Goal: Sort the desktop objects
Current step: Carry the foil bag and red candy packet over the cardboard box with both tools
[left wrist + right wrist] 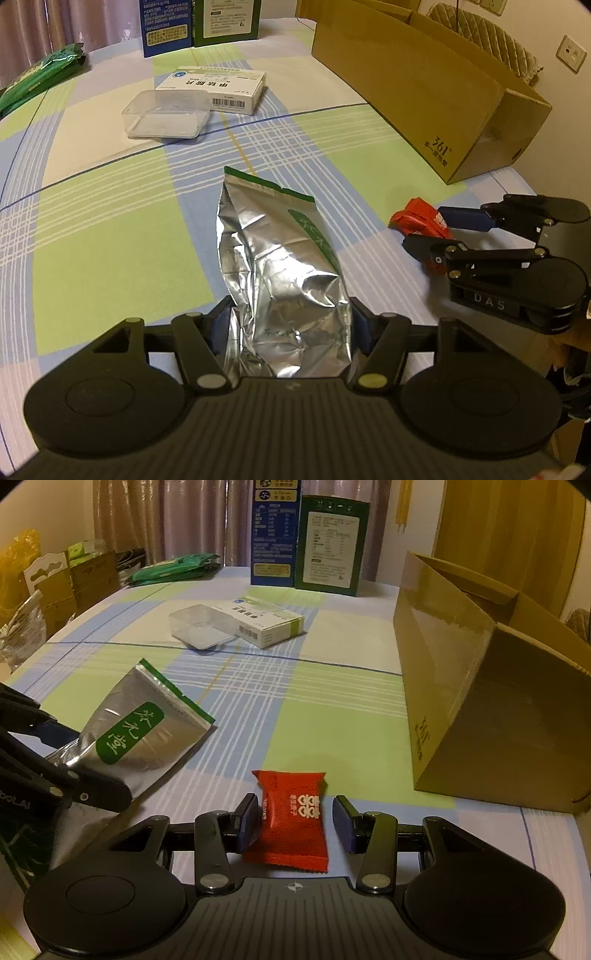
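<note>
The left tongs [290, 325] pinch the base of a crinkled silver foil pouch with a green label [280, 258], light and slippery, lying on the checked tabletop [110, 229]. The right tongs [295, 821] stand open around a small, soft red candy wrapper [291, 819]. An open cardboard box [480, 709] stands near, nothing between

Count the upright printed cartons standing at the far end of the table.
2: a tall blue printed carton and a dark green printed carton touching its right side, both at the far table edge. Others may be hidden.
</note>
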